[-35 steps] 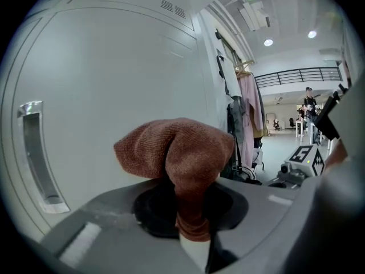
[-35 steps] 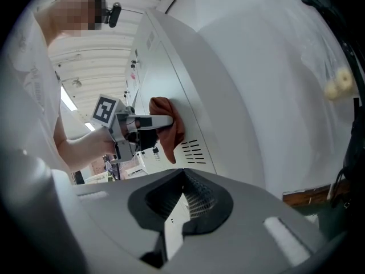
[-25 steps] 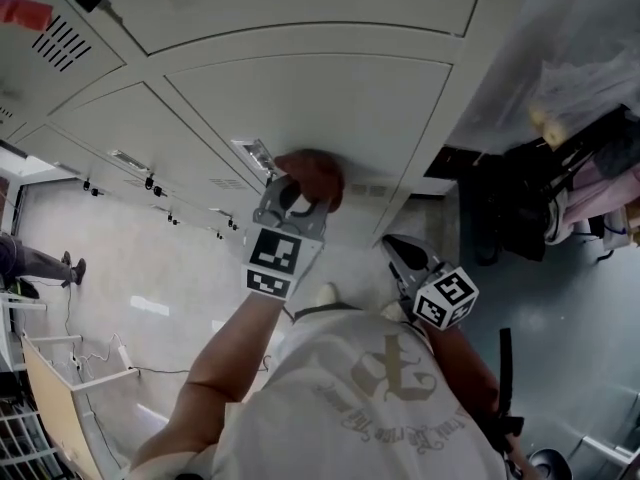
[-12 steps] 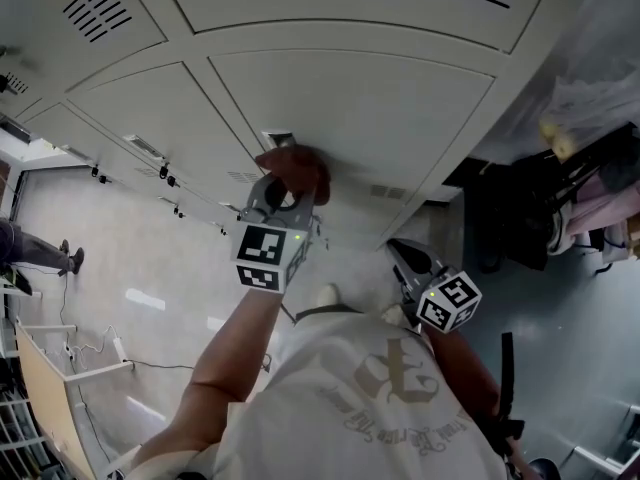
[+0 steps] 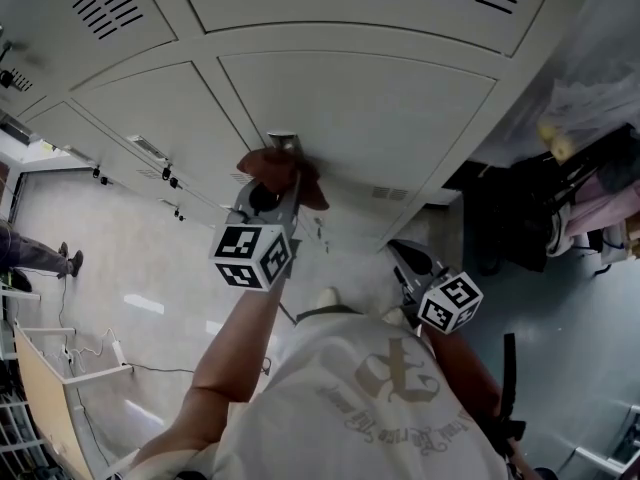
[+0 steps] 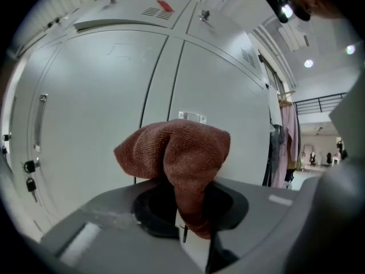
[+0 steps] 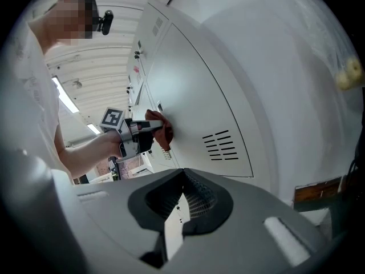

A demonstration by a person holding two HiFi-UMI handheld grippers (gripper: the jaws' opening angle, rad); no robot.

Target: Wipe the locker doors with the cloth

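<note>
Lockers (image 5: 380, 108) in pale grey fill the top of the head view, above a glossy pale floor (image 5: 120, 258), with hanging garments (image 5: 600, 183) at the right. The left gripper (image 5: 278, 183) presses a rust-brown cloth (image 5: 285, 168) against a door; the right gripper (image 5: 405, 260) hangs low by the torso. The left gripper view shows its jaws clamped on the bunched cloth, below a label holder (image 6: 191, 117). In the right gripper view its jaws meet with nothing between them, facing vent slots (image 7: 222, 144).
</note>
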